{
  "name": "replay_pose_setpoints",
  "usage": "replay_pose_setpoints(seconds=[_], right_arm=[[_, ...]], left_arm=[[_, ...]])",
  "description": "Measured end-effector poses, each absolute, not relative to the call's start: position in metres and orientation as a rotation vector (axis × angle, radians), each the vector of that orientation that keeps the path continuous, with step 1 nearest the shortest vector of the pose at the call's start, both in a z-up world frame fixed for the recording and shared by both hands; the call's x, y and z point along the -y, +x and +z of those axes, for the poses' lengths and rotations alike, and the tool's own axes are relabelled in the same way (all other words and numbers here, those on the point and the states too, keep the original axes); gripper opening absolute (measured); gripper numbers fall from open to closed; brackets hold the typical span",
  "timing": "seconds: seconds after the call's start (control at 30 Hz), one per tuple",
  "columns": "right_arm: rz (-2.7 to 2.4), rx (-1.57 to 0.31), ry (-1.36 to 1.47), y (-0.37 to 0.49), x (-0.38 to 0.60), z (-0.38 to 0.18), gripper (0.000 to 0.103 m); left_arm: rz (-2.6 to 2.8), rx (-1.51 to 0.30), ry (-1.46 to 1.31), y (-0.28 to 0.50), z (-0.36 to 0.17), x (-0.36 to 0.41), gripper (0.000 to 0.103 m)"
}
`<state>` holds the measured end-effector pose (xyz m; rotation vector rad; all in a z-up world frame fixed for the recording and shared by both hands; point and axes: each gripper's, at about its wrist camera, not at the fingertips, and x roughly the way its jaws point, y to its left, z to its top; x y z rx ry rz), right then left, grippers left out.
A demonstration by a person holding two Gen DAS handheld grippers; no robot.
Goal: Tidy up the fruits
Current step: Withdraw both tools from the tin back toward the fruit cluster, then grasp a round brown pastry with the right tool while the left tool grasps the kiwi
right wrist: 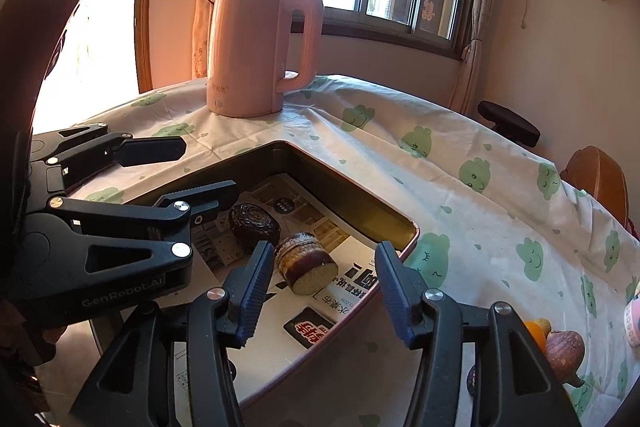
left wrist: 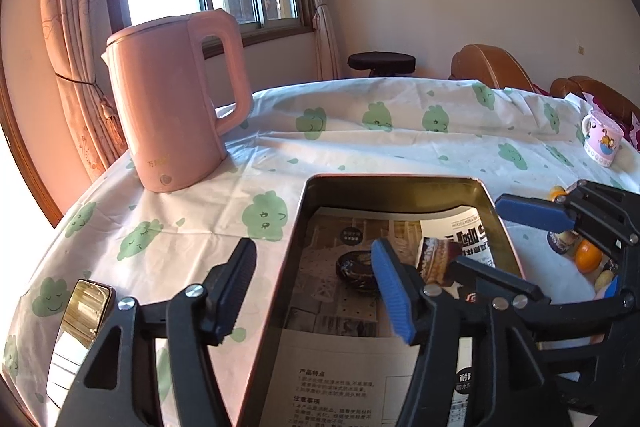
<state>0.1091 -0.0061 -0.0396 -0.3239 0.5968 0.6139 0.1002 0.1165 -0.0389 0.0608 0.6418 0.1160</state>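
Observation:
A rectangular metal tin lined with printed paper sits on the table. In it lie a dark round ring-shaped piece and a brown layered cylinder on its side. My left gripper is open over the tin's left rim; it also shows in the right wrist view. My right gripper is open and empty just above the cylinder; it also shows in the left wrist view. Fruits lie to the right: an orange and a brown fruit.
A pink electric kettle stands behind the tin. A pink patterned mug is at the far right. A small shiny tin lid lies at the table's left edge. Chairs and a stool stand beyond the table.

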Motion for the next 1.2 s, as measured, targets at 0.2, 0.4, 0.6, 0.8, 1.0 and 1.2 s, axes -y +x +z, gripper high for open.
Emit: replay_pose_setpoints(seconds=[0.2,0.4,0.6,0.8,1.0,1.2], right_arm=[[0.596,-0.578,-0.308,0.101,0.014,-0.032,0.056],[0.571,-0.560,-0.268,0.088,0.038,-0.023,0.064],[0.494,-0.548,-0.255,0.066,0.085,-0.015,0.069],[0.345,-0.579,-0.206,0.046,0.155,-0.025,0.071],[0.276,-0.657,-0.185,0.044,0.195,-0.048,0.071],[0.331,-0.716,-0.141,0.051,0.204,-0.055,0.071]], left_arm=[[0.117,-0.623,0.055,0.094,-0.034,-0.114,0.075],[0.067,-0.597,0.056,0.081,-0.030,-0.096,0.082],[-0.019,-0.574,0.077,0.065,-0.026,-0.053,0.090],[-0.124,-0.567,0.108,0.055,-0.026,0.001,0.095],[-0.183,-0.620,0.119,0.060,-0.039,0.039,0.095],[-0.191,-0.640,0.135,0.061,-0.043,0.053,0.095]])
